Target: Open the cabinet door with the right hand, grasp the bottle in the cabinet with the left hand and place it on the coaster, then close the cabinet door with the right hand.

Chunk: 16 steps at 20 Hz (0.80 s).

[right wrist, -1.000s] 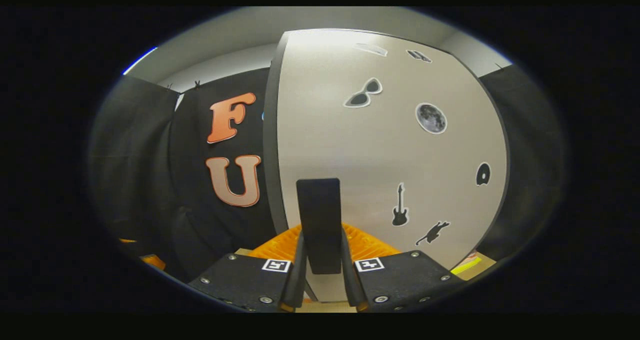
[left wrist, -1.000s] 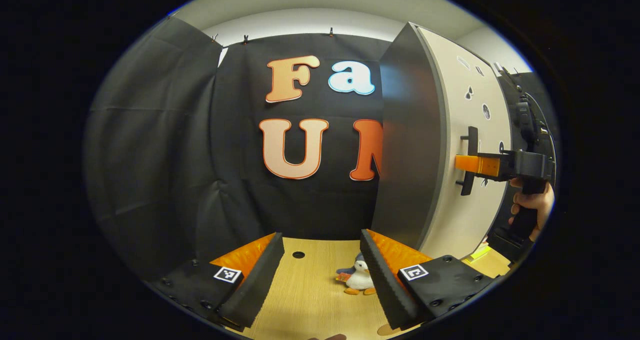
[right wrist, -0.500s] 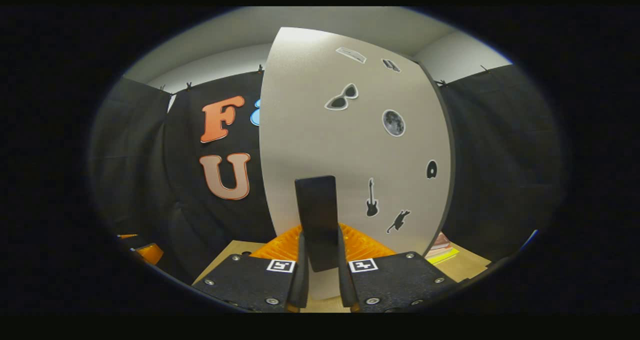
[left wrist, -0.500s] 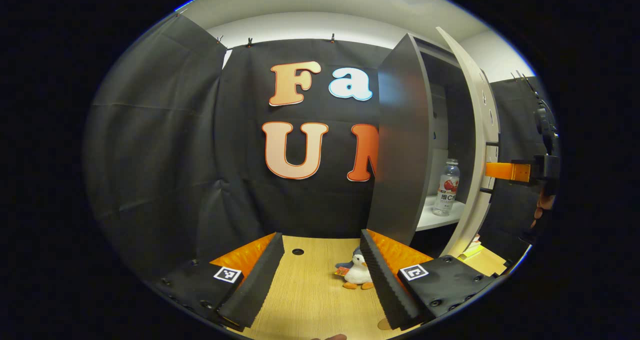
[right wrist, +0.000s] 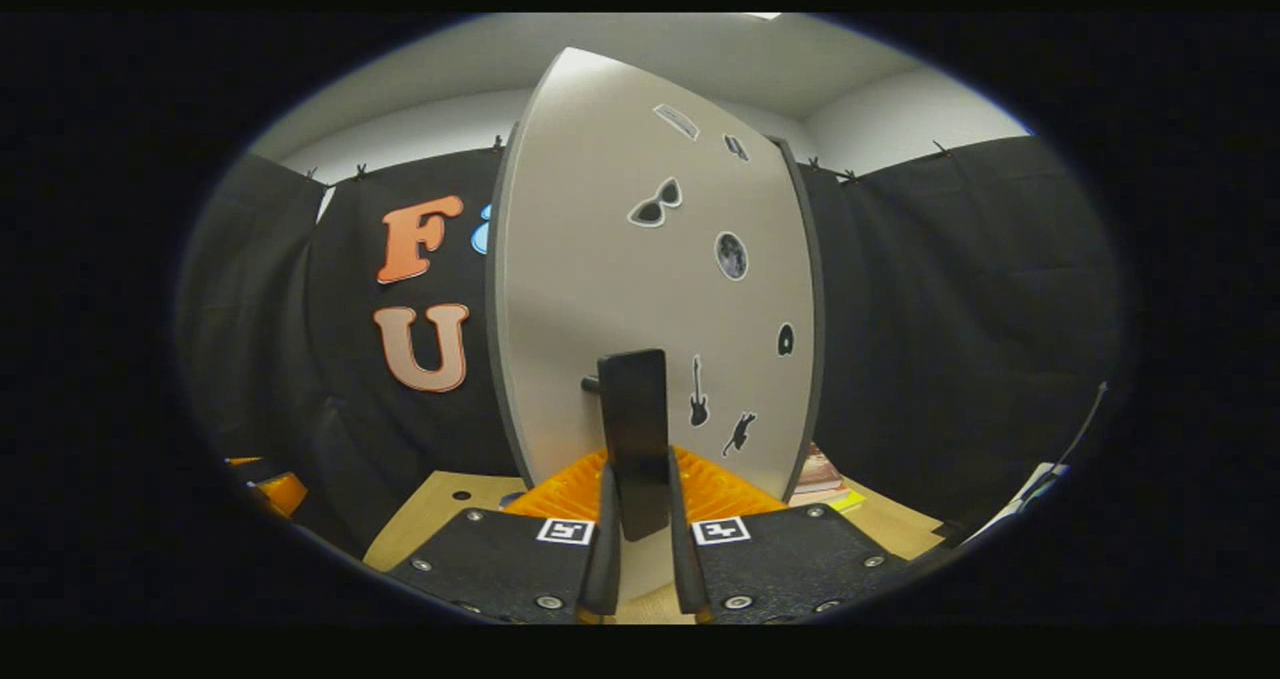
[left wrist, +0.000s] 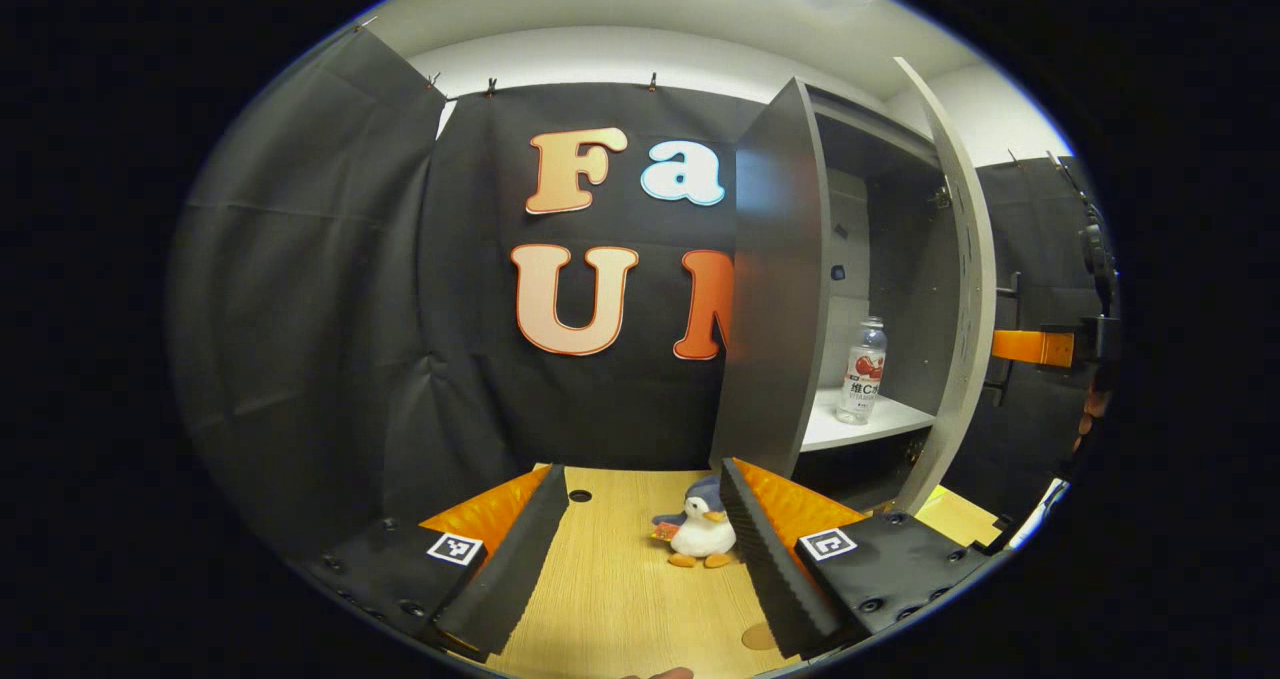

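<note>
Cabinet door (left wrist: 962, 289) wider; bottle (left wrist: 862, 371) clearer

Staged recording booth: black cloth walls (left wrist: 300, 289), wooden tabletop (left wrist: 620, 579), freestanding grey cabinet (left wrist: 780, 289), plush penguin (left wrist: 700, 534)

You have one bottle (left wrist: 861, 371) and one toy penguin (left wrist: 699, 533). On the door (right wrist: 600, 289), you can count six stickers, perhaps more.
</note>
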Tool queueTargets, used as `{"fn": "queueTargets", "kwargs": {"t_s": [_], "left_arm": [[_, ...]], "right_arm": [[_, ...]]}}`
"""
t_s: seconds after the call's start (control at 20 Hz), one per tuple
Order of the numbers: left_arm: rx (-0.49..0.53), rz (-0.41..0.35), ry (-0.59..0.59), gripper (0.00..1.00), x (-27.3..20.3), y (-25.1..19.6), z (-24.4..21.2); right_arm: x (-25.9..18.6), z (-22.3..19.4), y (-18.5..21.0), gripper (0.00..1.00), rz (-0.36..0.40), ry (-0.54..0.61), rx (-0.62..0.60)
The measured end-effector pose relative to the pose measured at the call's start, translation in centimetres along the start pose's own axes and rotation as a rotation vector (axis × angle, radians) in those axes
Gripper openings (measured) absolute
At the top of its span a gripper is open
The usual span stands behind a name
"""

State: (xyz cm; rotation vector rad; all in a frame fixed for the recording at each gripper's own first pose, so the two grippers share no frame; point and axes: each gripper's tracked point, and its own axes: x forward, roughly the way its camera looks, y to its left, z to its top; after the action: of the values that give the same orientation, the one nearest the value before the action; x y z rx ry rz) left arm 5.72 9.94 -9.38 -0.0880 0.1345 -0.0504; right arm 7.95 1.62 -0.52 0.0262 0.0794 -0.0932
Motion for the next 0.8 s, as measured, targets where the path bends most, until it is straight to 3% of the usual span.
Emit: {"fn": "queueTargets", "kwargs": {"t_s": [0.3, 0.8], "left_arm": [[-0.006, -0.005, 0.017, 0.99, -0.1, -0.6, 0.0], [0.012, -0.059, 0.03, 0.99, -1.0, -11.8, -0.5]], "right_arm": [[-1.9, -0.3, -2.9, 0.21, -0.022, -0.005, -0.001], [-5.9, 0.1, -11.1, 0.21, -0.001, -0.026, 0.001]]}}
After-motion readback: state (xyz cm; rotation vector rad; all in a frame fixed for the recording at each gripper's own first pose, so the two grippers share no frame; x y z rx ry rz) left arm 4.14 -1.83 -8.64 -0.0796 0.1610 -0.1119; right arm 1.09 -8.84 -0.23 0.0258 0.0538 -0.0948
